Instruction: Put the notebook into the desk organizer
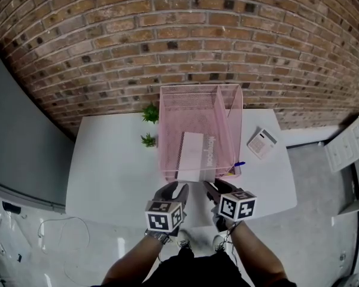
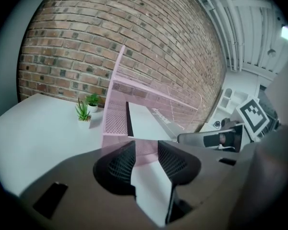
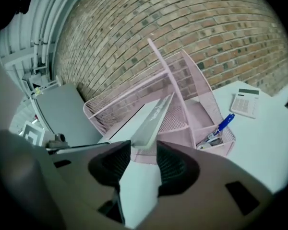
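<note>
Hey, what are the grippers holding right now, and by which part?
Nothing seems held. The left gripper and right gripper stand open over the table; the notebook rests in the organizer, just beyond their tips.

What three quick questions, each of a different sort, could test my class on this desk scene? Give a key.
1. True or false: the notebook sits inside the pink organizer.
2. What lies to the organizer's right in the head view? A plants; B calculator; C notebook.
3. Fill in: the pen in the organizer's small front compartment is ____.
Key: 1 true; 2 B; 3 blue.
</note>
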`<state>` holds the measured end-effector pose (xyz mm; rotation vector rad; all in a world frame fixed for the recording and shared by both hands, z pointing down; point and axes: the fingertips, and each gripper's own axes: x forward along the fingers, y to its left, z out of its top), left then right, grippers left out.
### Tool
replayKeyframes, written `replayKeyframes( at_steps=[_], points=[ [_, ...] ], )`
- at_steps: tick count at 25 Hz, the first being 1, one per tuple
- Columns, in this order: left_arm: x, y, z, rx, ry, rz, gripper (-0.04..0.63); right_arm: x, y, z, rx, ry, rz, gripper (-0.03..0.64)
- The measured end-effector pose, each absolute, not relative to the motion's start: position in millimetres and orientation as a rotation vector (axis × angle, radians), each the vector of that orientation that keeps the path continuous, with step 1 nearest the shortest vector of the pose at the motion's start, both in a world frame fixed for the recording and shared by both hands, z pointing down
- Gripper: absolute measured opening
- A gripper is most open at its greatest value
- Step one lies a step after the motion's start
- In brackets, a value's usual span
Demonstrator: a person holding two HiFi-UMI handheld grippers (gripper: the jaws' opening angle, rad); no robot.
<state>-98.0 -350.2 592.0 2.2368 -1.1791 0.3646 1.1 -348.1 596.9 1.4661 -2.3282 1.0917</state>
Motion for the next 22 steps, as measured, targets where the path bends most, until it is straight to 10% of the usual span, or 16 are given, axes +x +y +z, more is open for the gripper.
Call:
replayKeyframes(
  at_steps=[22],
  points=[
    [-97.4,-323.6,578.6,2.343,-1.083,0.370,0.147,4.5,-370.6,607.6,1.707,-2.172,1.302,0.207]
  ],
)
